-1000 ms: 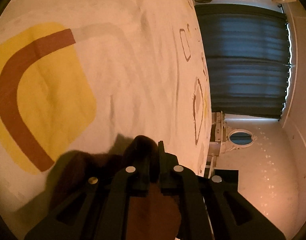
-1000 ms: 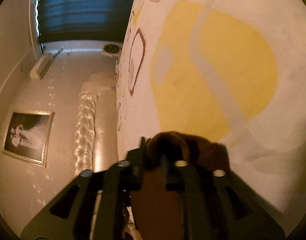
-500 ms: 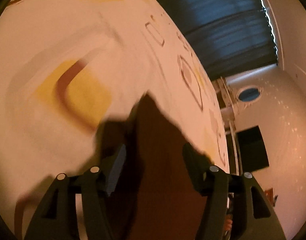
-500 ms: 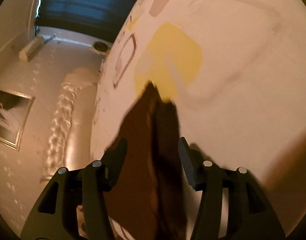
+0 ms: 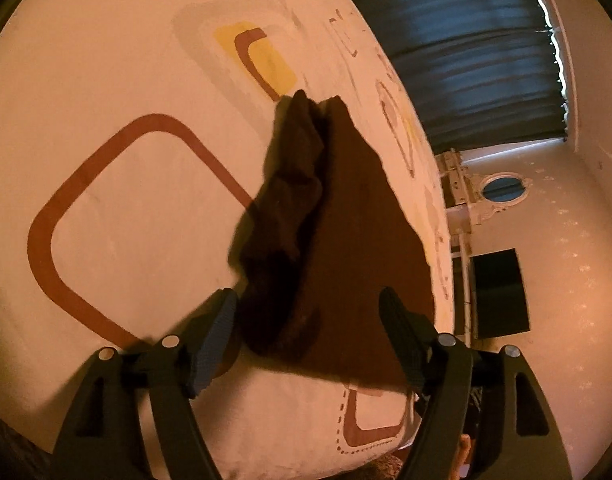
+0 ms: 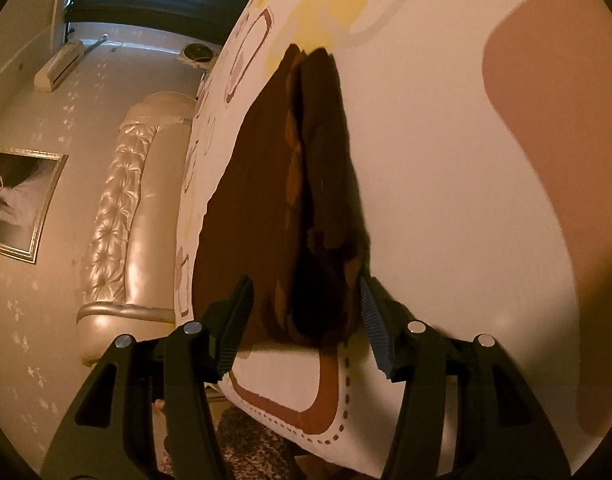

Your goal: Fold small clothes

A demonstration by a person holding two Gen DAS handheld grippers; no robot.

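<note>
Dark brown garment (image 5: 346, 240) seen, plain, with lighter tan patches along fold. Cream bedsheet (image 5: 125, 60) under garment printed with rust-brown rounded squares, yellow blocks, grey bands. Dark blue curtain (image 5: 466, 52) noted beyond garment.

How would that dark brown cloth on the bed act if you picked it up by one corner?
Probably floppy: the brown cloth lies in soft rumpled folds along one side. Likely light, since it barely dents the bedsheet. It would drape rather than hold shape, and looks fuzzy enough not to slip.
</note>
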